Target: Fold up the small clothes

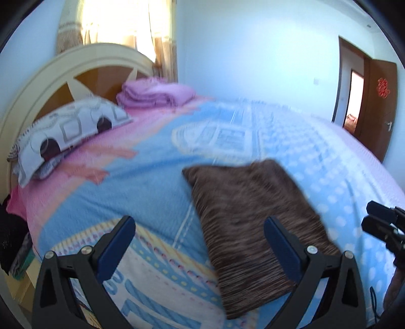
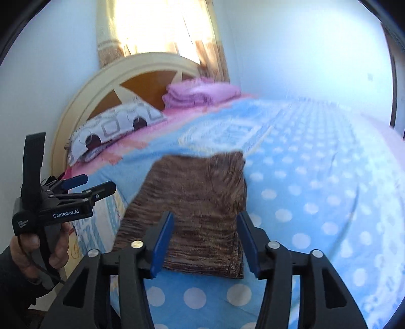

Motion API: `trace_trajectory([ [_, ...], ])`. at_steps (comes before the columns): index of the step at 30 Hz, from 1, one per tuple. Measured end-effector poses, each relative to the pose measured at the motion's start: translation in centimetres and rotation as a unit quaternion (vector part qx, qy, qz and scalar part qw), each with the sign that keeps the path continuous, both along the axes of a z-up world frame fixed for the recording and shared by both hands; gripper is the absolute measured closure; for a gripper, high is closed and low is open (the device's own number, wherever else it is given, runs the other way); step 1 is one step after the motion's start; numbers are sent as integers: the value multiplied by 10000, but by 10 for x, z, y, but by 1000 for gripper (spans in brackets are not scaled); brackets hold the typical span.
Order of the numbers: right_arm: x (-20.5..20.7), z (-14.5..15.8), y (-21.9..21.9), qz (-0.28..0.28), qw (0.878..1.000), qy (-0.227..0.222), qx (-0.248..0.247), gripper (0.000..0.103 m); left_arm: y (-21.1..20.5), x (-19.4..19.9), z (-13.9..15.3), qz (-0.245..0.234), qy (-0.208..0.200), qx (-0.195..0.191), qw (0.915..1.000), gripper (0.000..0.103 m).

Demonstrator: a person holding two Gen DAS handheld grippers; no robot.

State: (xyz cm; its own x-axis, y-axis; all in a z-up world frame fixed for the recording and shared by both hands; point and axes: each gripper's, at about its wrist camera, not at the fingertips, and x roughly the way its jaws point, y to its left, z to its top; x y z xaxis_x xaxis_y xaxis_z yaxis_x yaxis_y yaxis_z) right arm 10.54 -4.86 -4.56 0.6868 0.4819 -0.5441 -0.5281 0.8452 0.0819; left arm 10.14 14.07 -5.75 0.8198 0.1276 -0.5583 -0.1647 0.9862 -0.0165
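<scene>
Left wrist view: we look over our left gripper (image 1: 200, 222), its jaws spread wide with nothing between them. Under and beyond the right-hand finger lies the brown cloth (image 1: 253, 217), folded into a flat, roughly rectangular piece on the bed (image 1: 141, 177). It rests on a blue part of the sheet, where the striped pattern gives way to white dots. Neither finger touches it. At the right edge we see the tips of our right gripper (image 1: 377, 217), off the cloth's right side.

From the right wrist view, the right gripper (image 2: 206, 227) has its jaws partly apart, and the pads press on nothing. The cloth (image 2: 197, 197) shows between and beyond the blue pads, flat on the bed (image 2: 316, 177), its near edge just ahead of the fingertips. We cannot tell whether the fingers hang above it or brush it. To the left, our left gripper (image 2: 93, 184) is above the bed's edge, held by a hand (image 2: 38, 250) in a dark sleeve.

At the head of the bed, a patterned pillow (image 1: 68, 136) leans near the curved headboard (image 1: 50, 76), and a folded pink blanket (image 1: 157, 93) sits beside it. Sunlit curtains (image 1: 121, 22) hang behind. A brown door (image 1: 377, 106) stands open on the far right. Both views are blurred.
</scene>
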Motion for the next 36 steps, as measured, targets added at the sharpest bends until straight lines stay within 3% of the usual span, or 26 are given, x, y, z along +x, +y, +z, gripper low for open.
trace_trajectory([
  [5, -18, 18, -4, -45, 9994, -334, 41, 42, -7, -8, 15, -126, -223, 66, 9997, 0],
  [36, -33, 21, -4, 9, 9994, -319, 100, 42, -17, -12, 17, -162, -227, 87, 9996, 0],
])
